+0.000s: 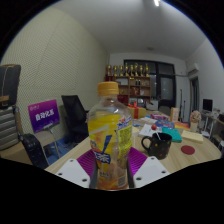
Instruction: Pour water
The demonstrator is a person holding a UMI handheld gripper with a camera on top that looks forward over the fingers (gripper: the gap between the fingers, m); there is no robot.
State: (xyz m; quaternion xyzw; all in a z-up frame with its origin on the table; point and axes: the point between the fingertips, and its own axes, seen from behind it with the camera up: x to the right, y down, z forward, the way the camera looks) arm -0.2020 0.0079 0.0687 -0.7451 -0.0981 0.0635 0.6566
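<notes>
A clear plastic bottle (109, 135) with a yellow label and an orange cap stands upright between my fingers, held above the wooden table (185, 160). My gripper (110, 168) is shut on the bottle, with the purple pads (87, 162) pressing its lower sides. A black mug (160, 146) stands on the table to the right, just beyond the bottle.
Boxes, papers and small items (165, 128) clutter the table behind the mug. Black office chairs (72, 112) and a purple sign (44, 114) stand at the left. A shelf with trophies (132, 72) lines the far wall.
</notes>
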